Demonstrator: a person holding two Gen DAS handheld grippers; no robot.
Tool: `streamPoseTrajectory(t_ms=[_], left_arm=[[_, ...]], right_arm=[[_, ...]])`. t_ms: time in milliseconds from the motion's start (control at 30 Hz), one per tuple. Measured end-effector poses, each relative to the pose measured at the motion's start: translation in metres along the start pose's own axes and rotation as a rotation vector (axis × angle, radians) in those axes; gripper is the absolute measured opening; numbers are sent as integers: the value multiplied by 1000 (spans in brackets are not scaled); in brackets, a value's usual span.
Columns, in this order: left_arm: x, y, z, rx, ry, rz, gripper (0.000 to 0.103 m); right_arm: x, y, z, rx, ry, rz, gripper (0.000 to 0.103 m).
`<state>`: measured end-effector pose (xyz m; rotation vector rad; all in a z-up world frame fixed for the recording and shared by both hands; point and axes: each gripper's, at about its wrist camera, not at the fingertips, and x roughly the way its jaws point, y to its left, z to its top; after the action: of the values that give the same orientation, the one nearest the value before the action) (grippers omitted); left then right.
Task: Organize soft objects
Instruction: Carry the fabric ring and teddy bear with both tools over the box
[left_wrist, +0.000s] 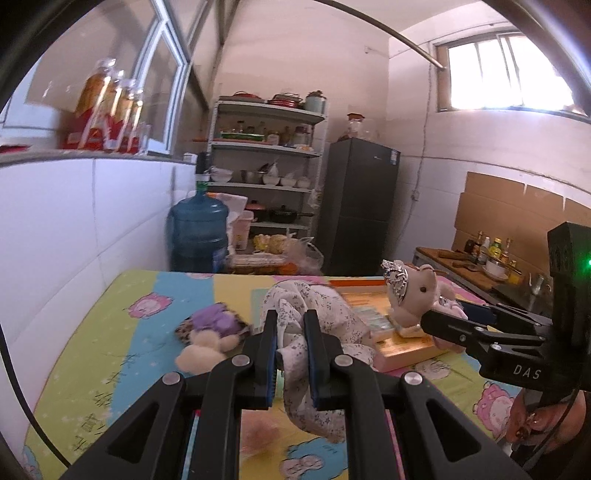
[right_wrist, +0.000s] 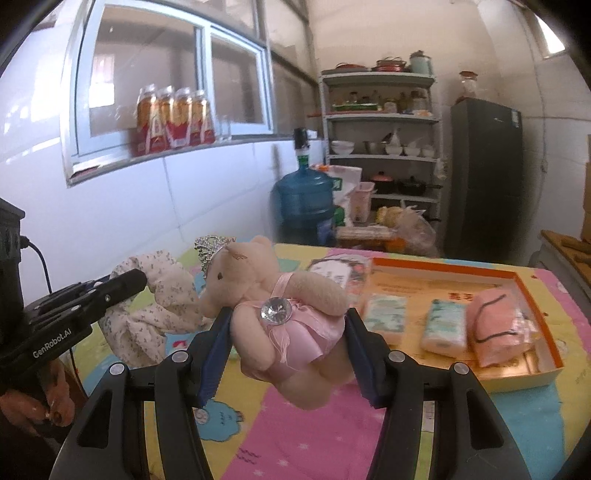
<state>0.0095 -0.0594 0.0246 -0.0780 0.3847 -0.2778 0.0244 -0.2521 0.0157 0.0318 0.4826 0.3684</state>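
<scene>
A small plush toy with a purple top and leopard-print edge (left_wrist: 212, 326) is lying on the cartoon-print cloth covering the table (left_wrist: 110, 332), off to the left and apart from everything else. Just right of it, the left gripper (left_wrist: 291, 354) is pinching a floral white cloth (left_wrist: 317, 325), its blue-padded fingers (left_wrist: 310, 354) nearly together on a bunched fold, with the loose ends drooping below the jaws and the rest billowing up beyond them. Further right, the right gripper (right_wrist: 288, 350) is clamping a beige plush elephant (right_wrist: 280, 295) by its pink-skirted body, the fingers standing fairly wide on either side of the soft belly. The elephant is wearing a silver tiara (right_wrist: 210, 247) and a large clear gem (right_wrist: 275, 310) on its dress, and it is hanging above the table, head pointing left toward the floral cloth. On the right side of the table an orange shallow box (right_wrist: 546, 314) is sitting, holding two small tissue packs (right_wrist: 443, 328) side by side and a pink rolled bundle (right_wrist: 495, 325) at its right end. A person's hand (right_wrist: 33, 402) is gripping the left tool's handle at the near left.
</scene>
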Motion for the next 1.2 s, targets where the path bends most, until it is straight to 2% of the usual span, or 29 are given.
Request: streamPoseTrajectory(t_ms=[700, 1200], left_arm=[[47, -88, 10, 59, 23, -108, 13], [99, -136, 23, 94, 45, -160, 13]], right_arm=[[-61, -104, -9, 89, -70, -168, 60], [-64, -169, -11, 168, -81, -231, 60]])
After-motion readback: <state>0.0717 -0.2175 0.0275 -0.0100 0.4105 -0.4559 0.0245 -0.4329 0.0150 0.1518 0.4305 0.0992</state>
